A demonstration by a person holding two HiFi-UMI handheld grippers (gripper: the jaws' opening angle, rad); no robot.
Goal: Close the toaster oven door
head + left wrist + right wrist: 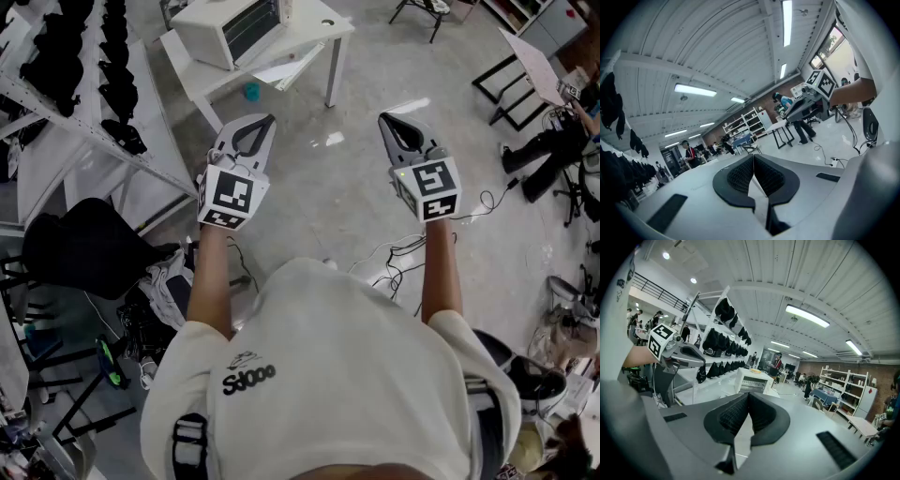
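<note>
The white toaster oven (234,28) stands on a white table (309,42) at the far side of the room, well ahead of both grippers. Its dark glass door looks upright against the body. In the right gripper view the toaster oven (752,380) sits small and far off, straight beyond the jaws. My left gripper (268,120) and right gripper (385,119) are held out at chest height over the floor, side by side and apart from the table. Both are shut with nothing between the pads, as the left gripper (753,158) and right gripper (748,395) show in their own views.
A white rack with black bags (56,66) runs along the left, and a black chair (84,248) stands below it. Cables (403,262) lie on the floor by my right side. A black-framed table (511,89) stands at right. A teal object (251,91) lies under the white table.
</note>
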